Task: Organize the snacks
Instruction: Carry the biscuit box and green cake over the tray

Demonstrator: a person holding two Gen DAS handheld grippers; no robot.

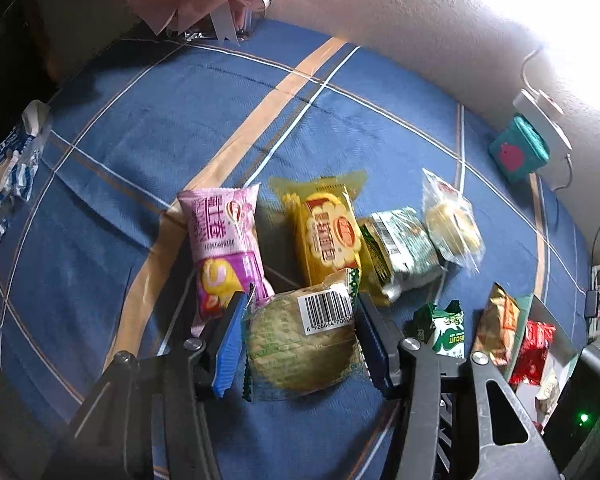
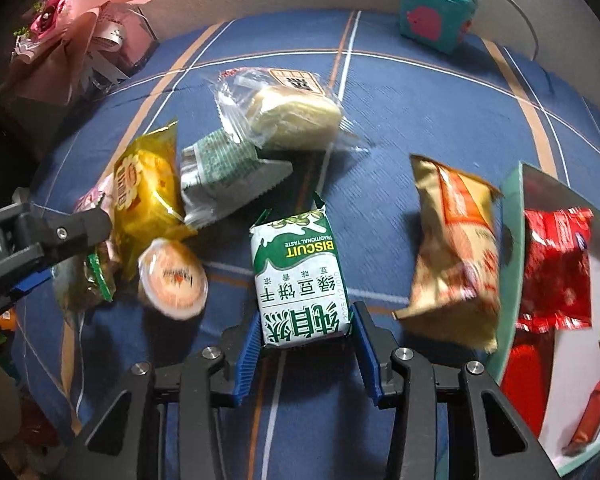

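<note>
Blue checked cloth (image 2: pixel 420 128) covers the work surface. Left gripper (image 1: pixel 298 344) is clamped on a round cake packet (image 1: pixel 300 344). Right gripper (image 2: pixel 306 340) grips a green biscuit pack (image 2: pixel 300 276). Beside it, a tray (image 2: pixel 514 248) holds red packets (image 2: pixel 556 268); loose snacks lie nearby.

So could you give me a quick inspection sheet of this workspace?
Surface: blue plaid cloth, wrinkled.
Job's things: loose snacks; purple pack, yellow pack, jelly cup, tan bag; red packs in the box.
Clutter: teal case, pink bouquet, blue-white wrapper.
Grippers: left gripper shut on round cake; right gripper shut on green biscuit pack.
Cables: white cable by the teal case.
Surroundings: light wall, dim room.
</note>
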